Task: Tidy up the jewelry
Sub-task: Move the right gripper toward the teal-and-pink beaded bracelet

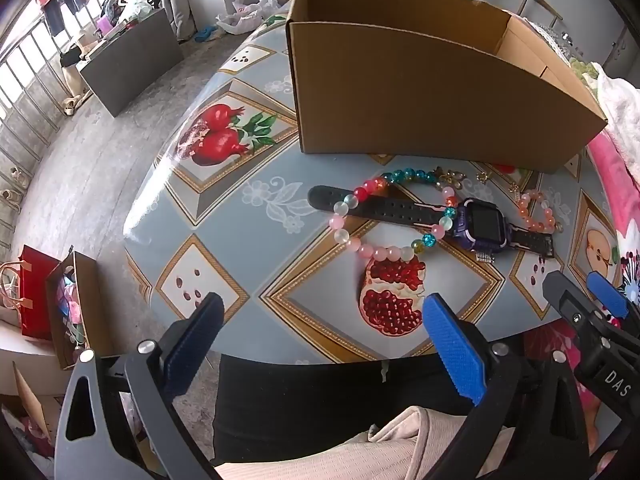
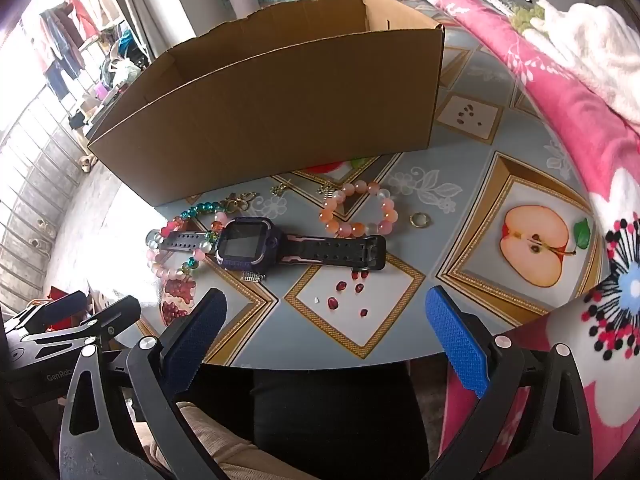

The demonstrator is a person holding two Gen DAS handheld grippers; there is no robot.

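Observation:
A purple smartwatch with black straps (image 1: pixel 478 226) (image 2: pixel 244 245) lies on the table in front of an open cardboard box (image 1: pixel 420 100) (image 2: pixel 280 120). A multicoloured bead bracelet (image 1: pixel 352 240) (image 2: pixel 176 236) lies over its strap. An orange bead bracelet (image 1: pixel 538 210) (image 2: pixel 356 210), a small ring (image 2: pixel 419 219) and small gold charms (image 1: pixel 452 178) (image 2: pixel 240 200) lie nearby. My left gripper (image 1: pixel 324 320) is open and empty at the table's near edge. My right gripper (image 2: pixel 326 320) is open and empty, also at the near edge.
The table has a fruit-print cover (image 1: pixel 248 208) (image 2: pixel 480 184). A pink floral blanket (image 2: pixel 580 120) lies along its right side. On the floor at left stand a red bag (image 1: pixel 34 292) and a small box of items (image 1: pixel 74 308).

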